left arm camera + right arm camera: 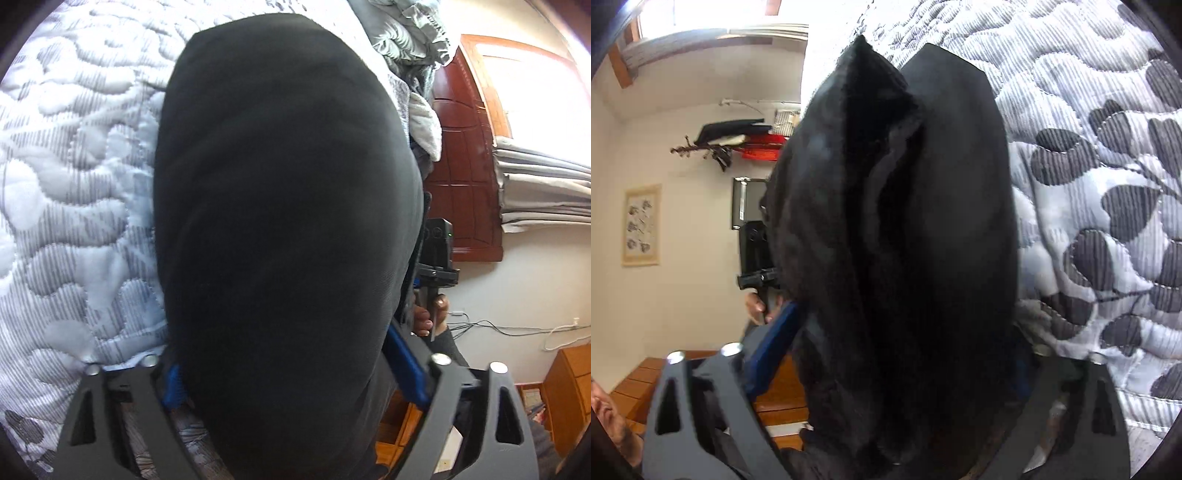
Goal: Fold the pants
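Observation:
Black pants [280, 221] lie as a thick folded bundle on the quilted bed [74, 184] and fill the middle of both views. My left gripper [288, 362] has the near end of the bundle between its blue pads [173, 384], and the cloth spans the gap from pad to pad. My right gripper [897, 350] grips the other end of the pants [905, 240]. There the folded layers show a dark fleecy inside, and its right pad is hidden by cloth. A person's hand [424, 317] holds the other gripper's handle beside the pants.
The grey leaf-patterned quilt [1108, 184] spreads around the pants. Crumpled grey bedding [406, 33] is heaped at the far end. A dark wooden panel [465, 166], grey curtain [546, 192] and wooden cabinet [569, 391] stand beside the bed. A framed picture [641, 225] hangs on the wall.

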